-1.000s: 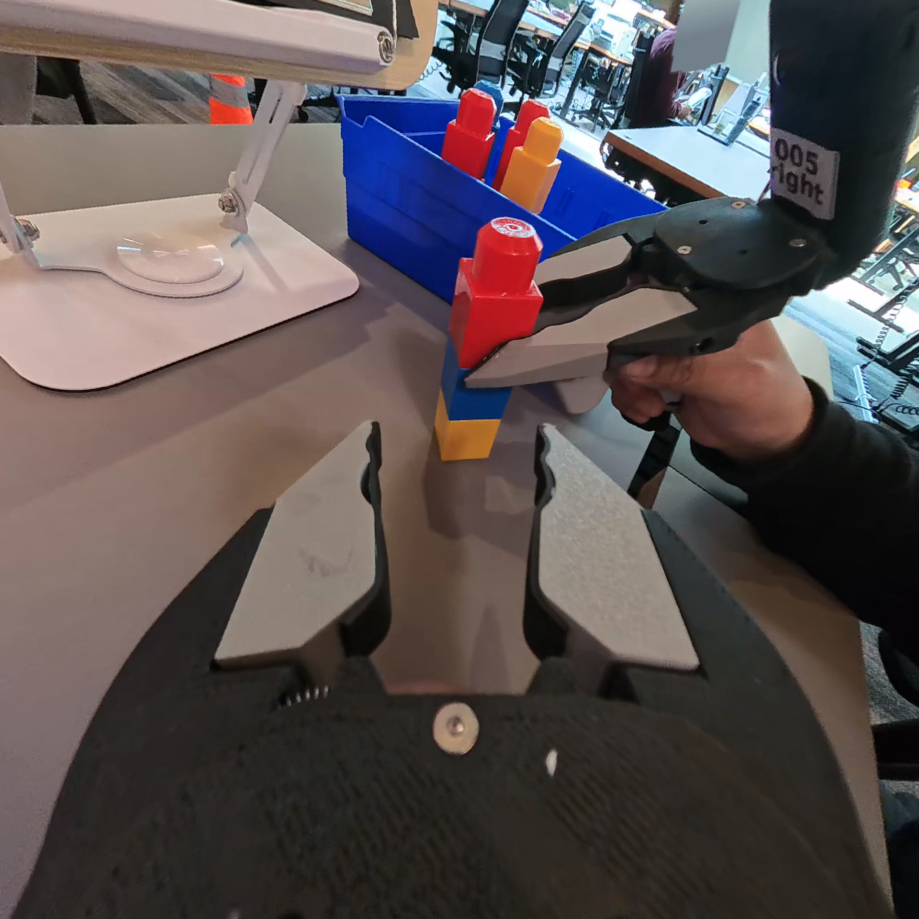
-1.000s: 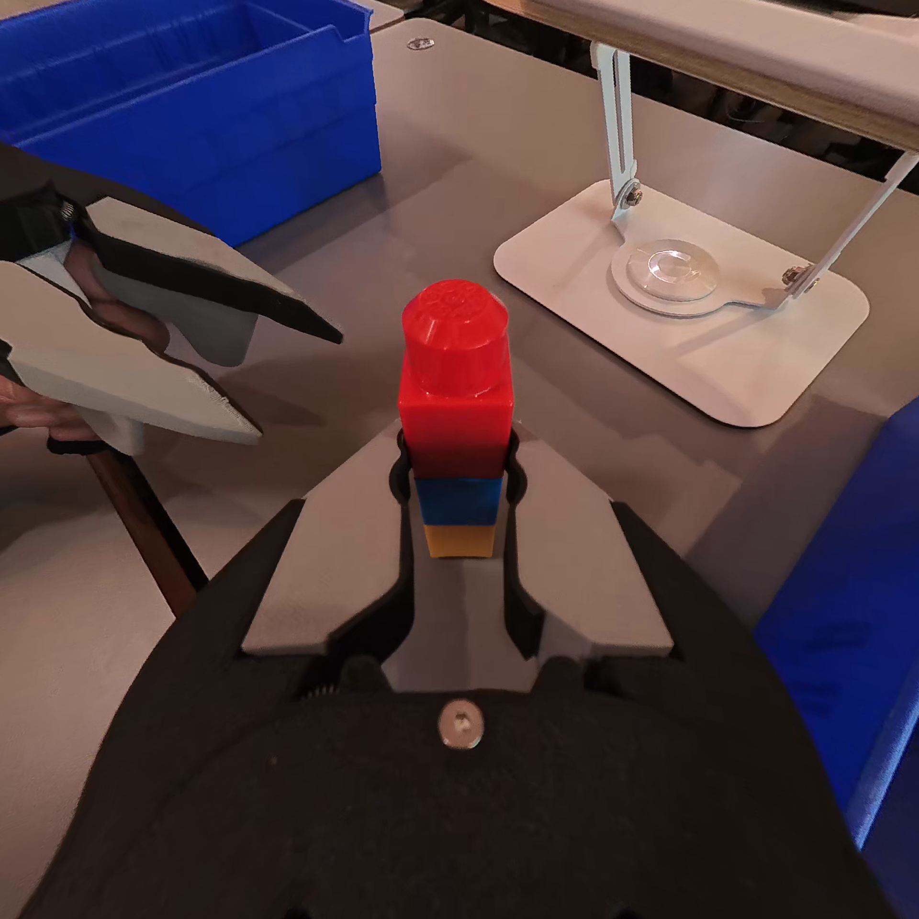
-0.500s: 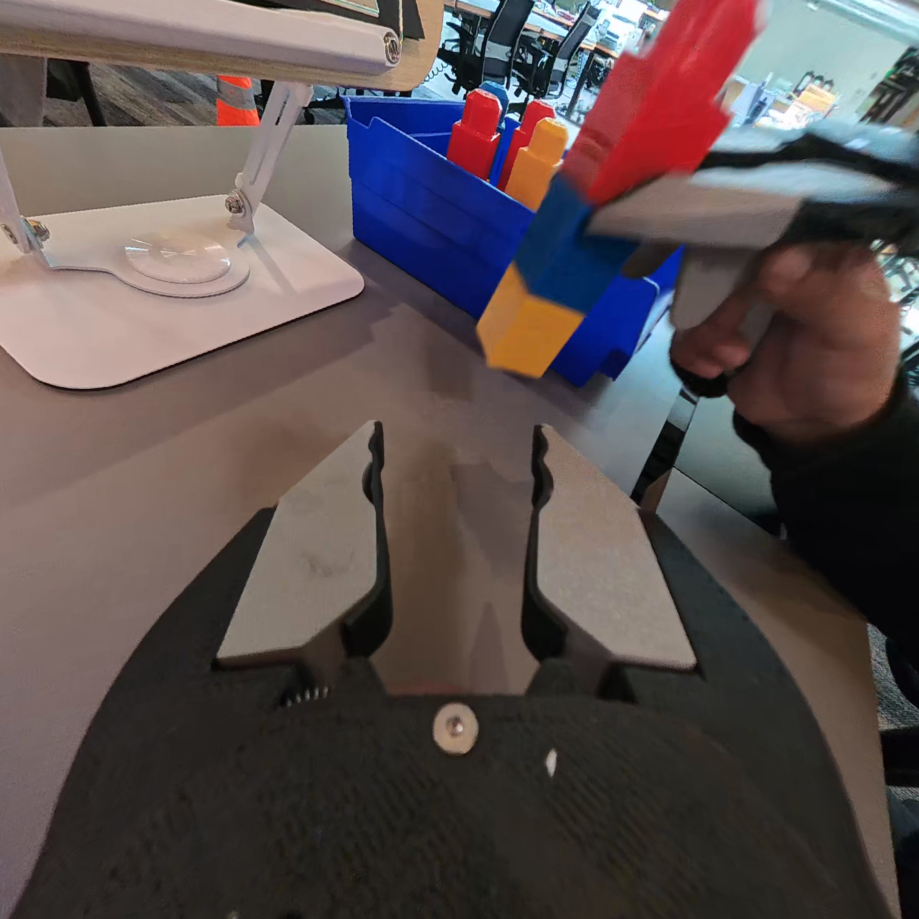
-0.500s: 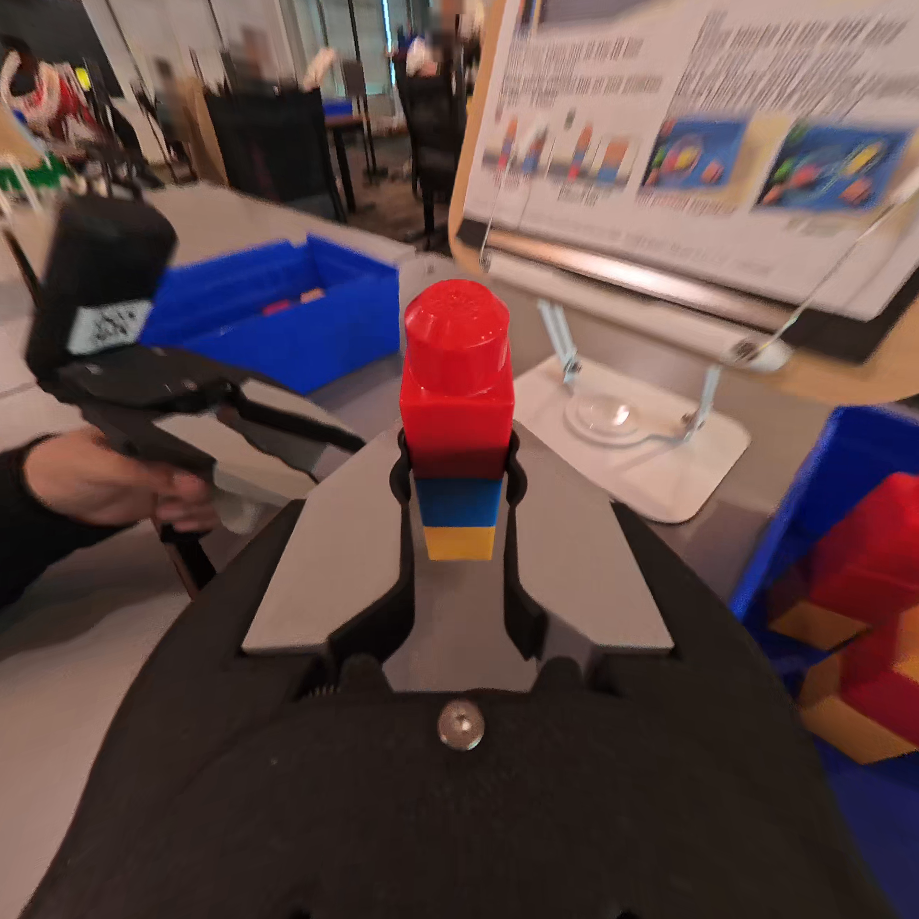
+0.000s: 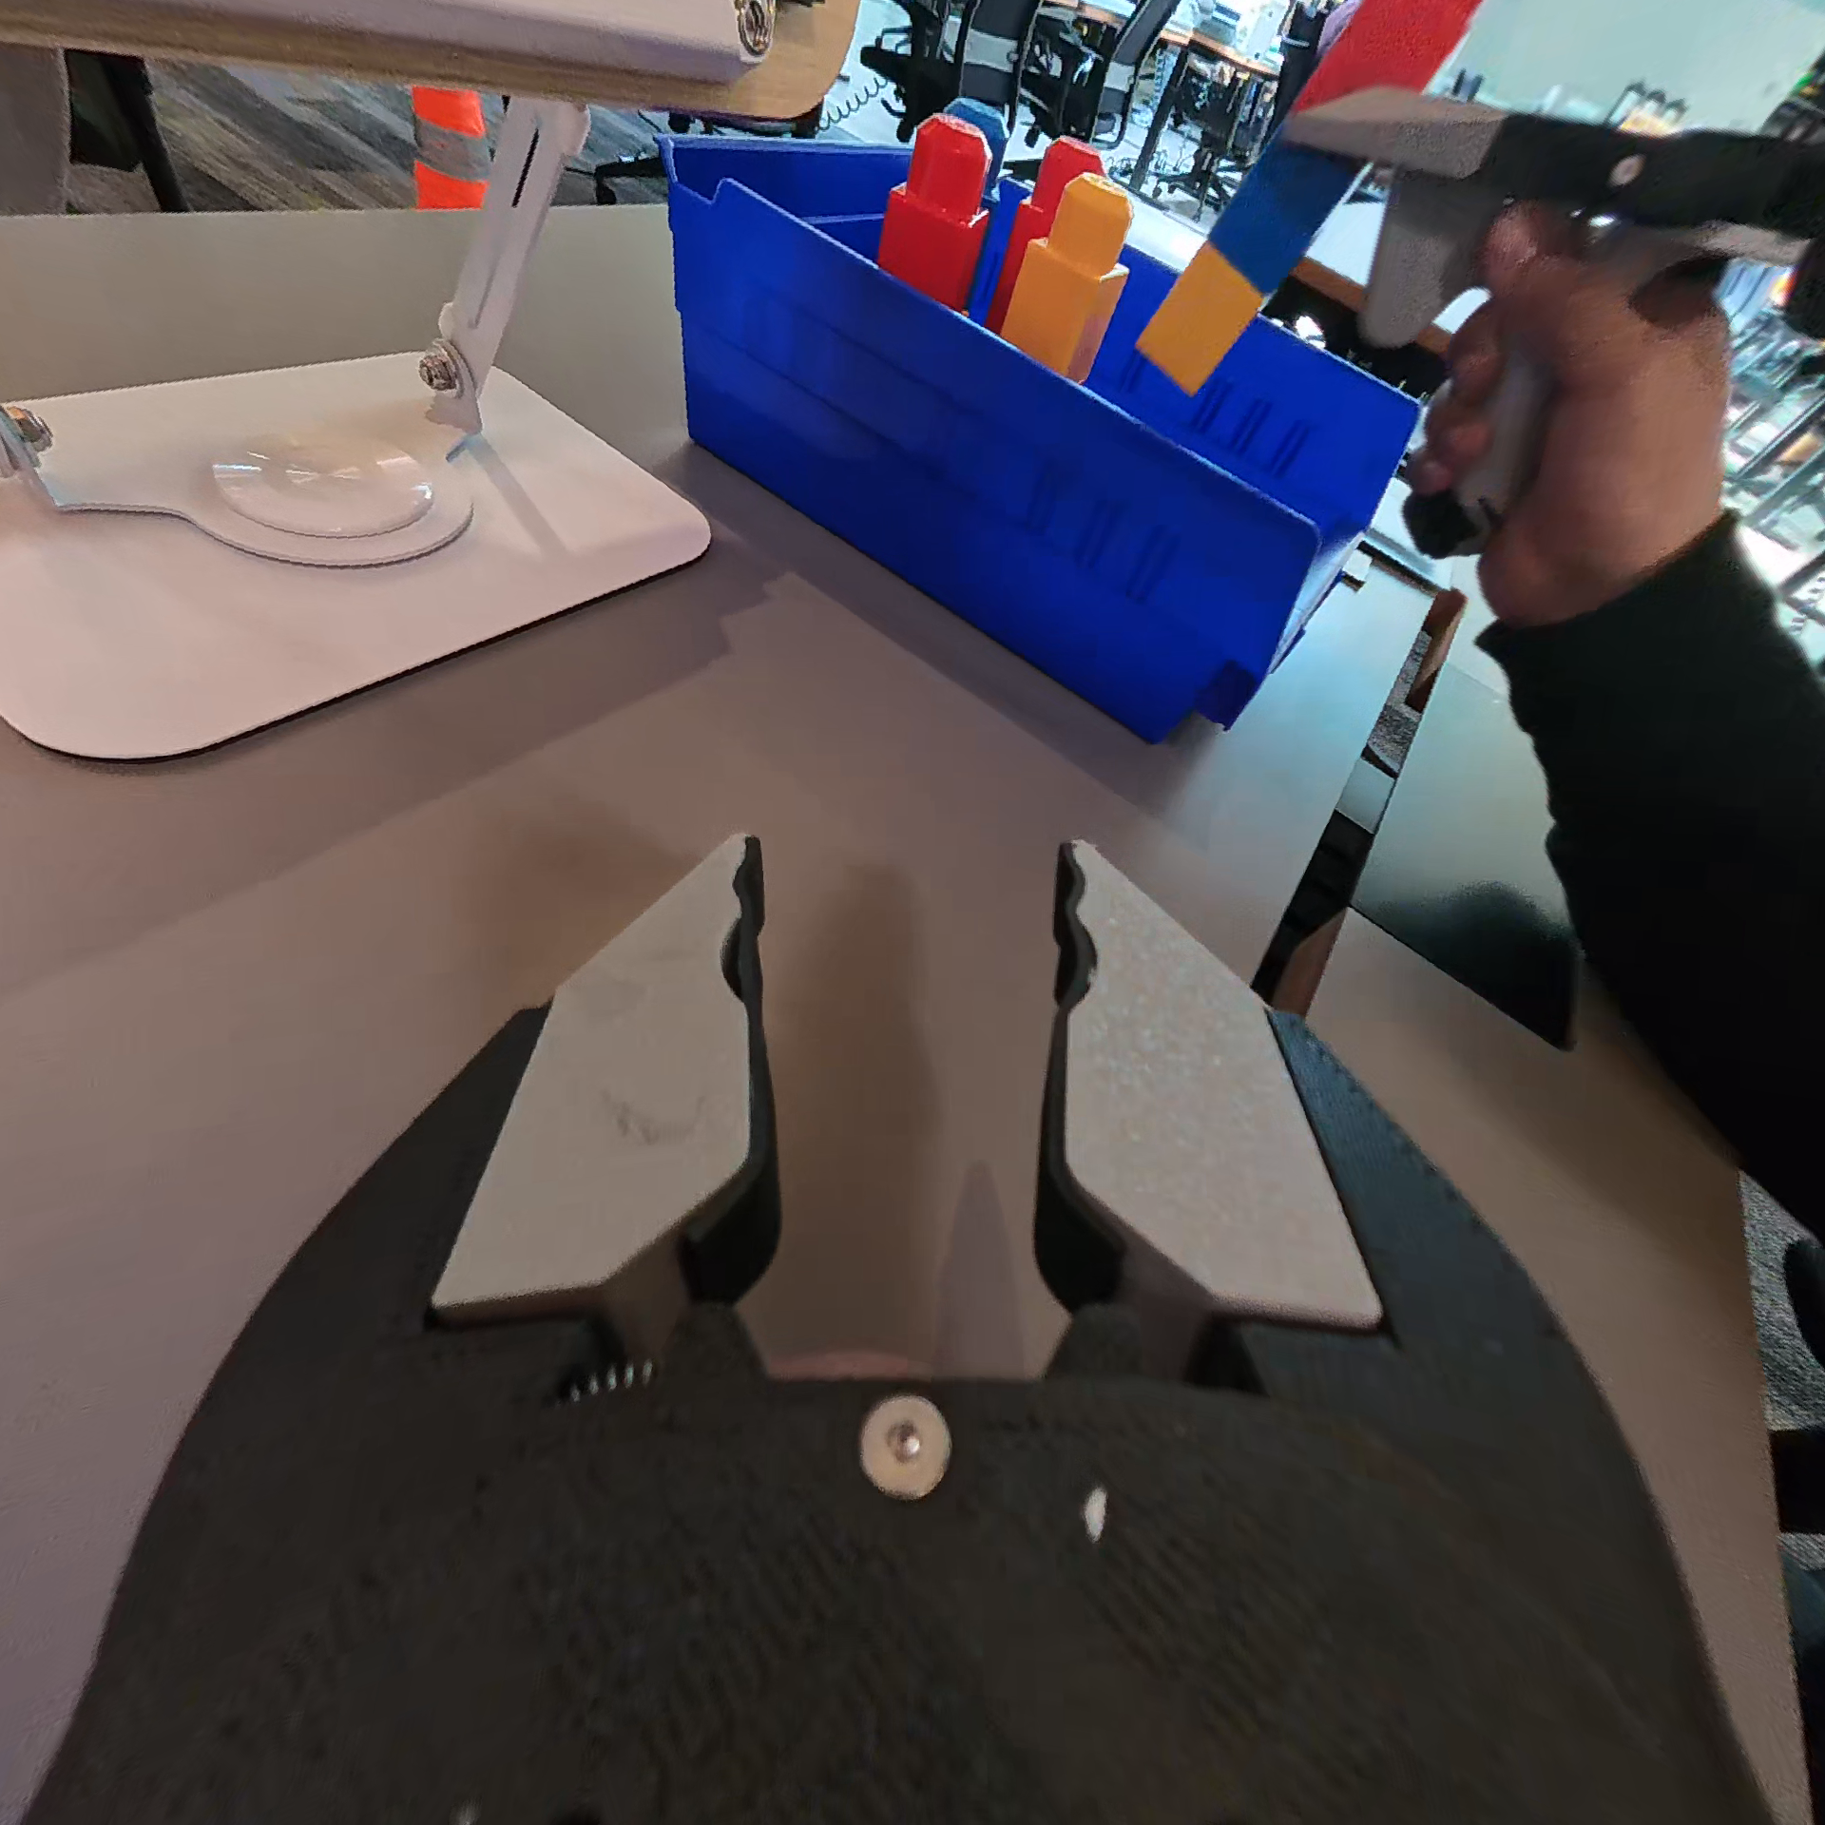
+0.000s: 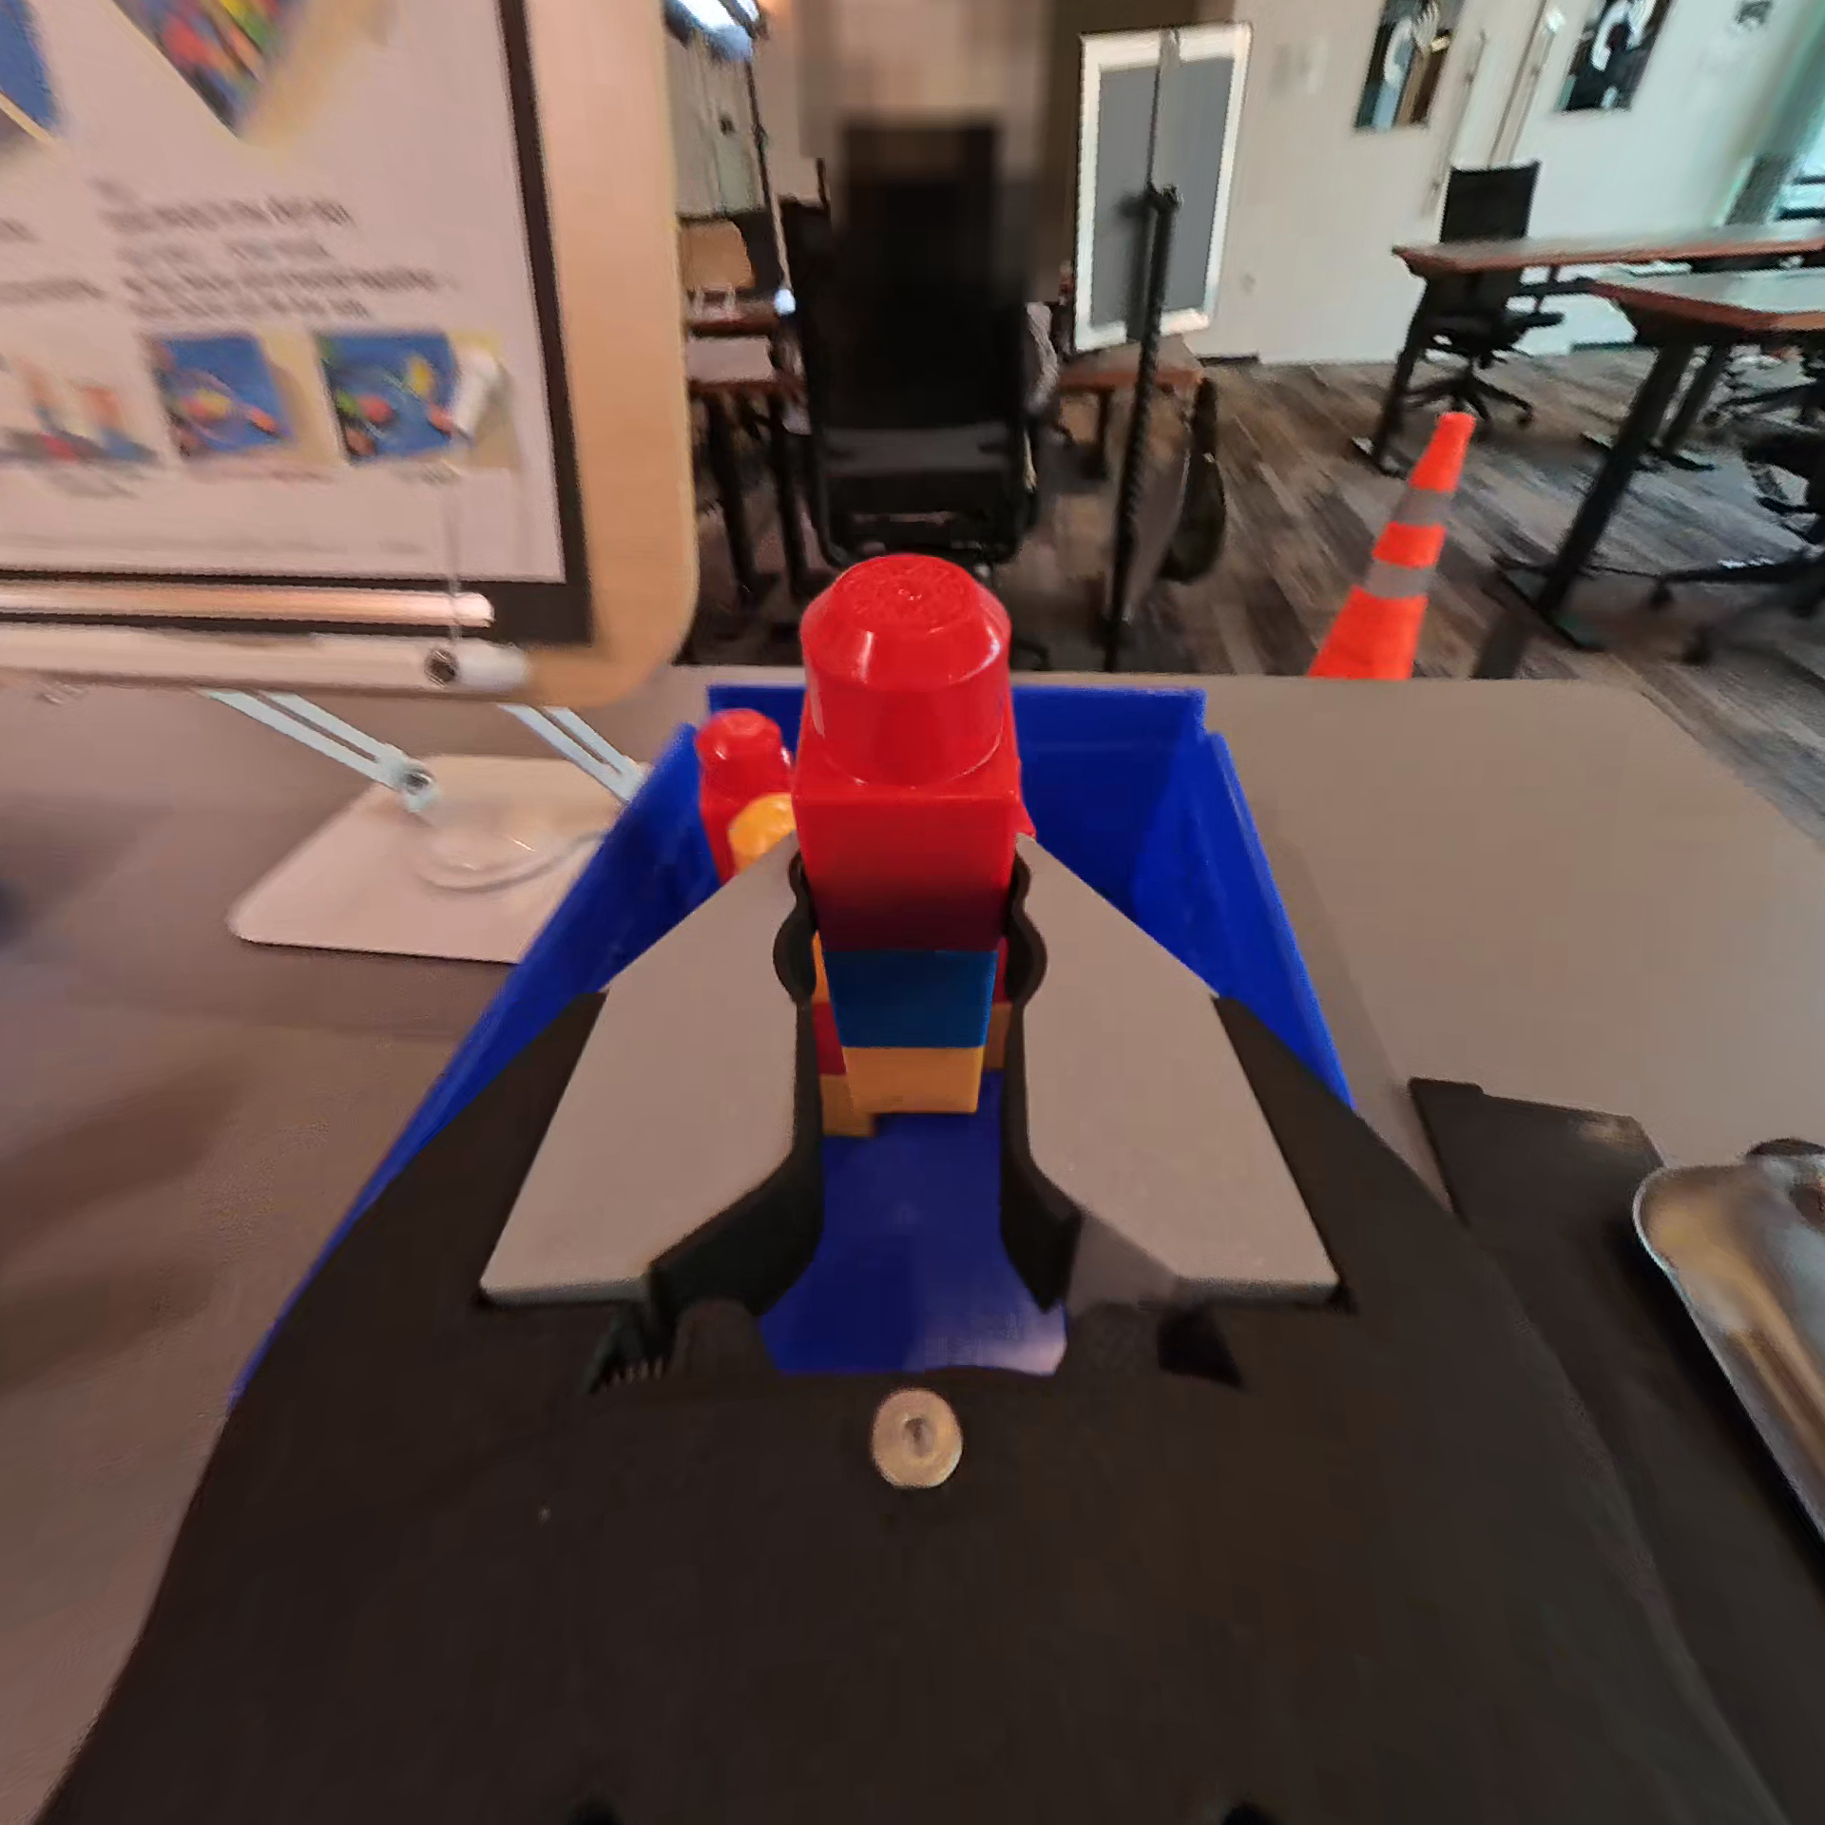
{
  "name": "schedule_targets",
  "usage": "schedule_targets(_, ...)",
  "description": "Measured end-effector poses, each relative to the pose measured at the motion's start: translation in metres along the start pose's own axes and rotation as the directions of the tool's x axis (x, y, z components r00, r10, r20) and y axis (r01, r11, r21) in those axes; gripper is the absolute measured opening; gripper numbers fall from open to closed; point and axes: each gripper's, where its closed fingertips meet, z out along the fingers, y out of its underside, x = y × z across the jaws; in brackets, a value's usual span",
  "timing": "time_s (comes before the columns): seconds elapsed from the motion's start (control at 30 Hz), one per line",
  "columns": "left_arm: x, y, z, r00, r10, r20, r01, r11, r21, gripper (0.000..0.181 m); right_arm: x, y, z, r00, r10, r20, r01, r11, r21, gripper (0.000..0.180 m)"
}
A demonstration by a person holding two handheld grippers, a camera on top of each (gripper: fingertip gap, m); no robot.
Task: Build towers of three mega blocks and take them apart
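Nearest in the left wrist view, the left gripper (image 5: 909, 889) hangs low over the grey worktop (image 5: 296, 889), its jaws standing well apart with nothing between them. Beyond it, toward ten o'clock, a white stand base (image 5: 296, 553) rests on the worktop. At about one o'clock sits the blue bin (image 5: 988, 474), with a red block (image 5: 933, 227) and an orange block (image 5: 1071, 277) standing upright inside it. Up at two o'clock a hand (image 5: 1570, 435) in a dark sleeve holds the right gripper (image 6: 907, 889) in the air above the bin's near end. Its jaws are closed on the tower (image 6: 904, 859), pinching the red top block, with the blue and the orange block hanging beneath it; from the left the tower looks tilted, its orange foot pointing down toward the bin. In the right wrist view the bin lies directly under the tower, and farther off, at two o'clock, an orange traffic cone (image 6: 1402, 553) stands on the floor.
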Motion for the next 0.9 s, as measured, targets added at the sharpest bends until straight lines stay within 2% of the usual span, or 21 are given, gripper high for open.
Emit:
schedule_targets(0.23,0.001,0.002,0.001,1.0,-0.002,-0.005,0.002,1.0,-0.006,0.058,0.008,0.048,0.033,0.998,-0.049,-0.027,0.044,0.984,-0.17,0.034)
schedule_targets(0.47,0.004,0.003,0.002,1.0,0.004,-0.013,-0.004,1.0,-0.012,0.058,0.011,0.069,0.04,1.0,0.005,-0.016,-0.009,0.954,-0.3,0.035)
schedule_targets(0.53,0.004,0.004,0.003,1.0,0.006,-0.013,-0.006,1.0,-0.018,0.058,0.011,0.077,0.041,1.0,0.011,-0.017,-0.016,0.938,-0.347,0.042)
schedule_targets(0.77,0.004,0.007,0.004,1.0,0.007,-0.012,-0.007,1.0,-0.029,0.058,0.01,0.073,0.04,1.0,0.012,-0.015,-0.016,0.946,-0.324,0.045)
schedule_targets(0.9,0.003,0.008,0.005,1.0,0.007,-0.011,-0.007,0.999,-0.033,0.058,0.007,0.074,0.04,1.0,0.022,0.004,-0.02,0.945,-0.327,0.037)
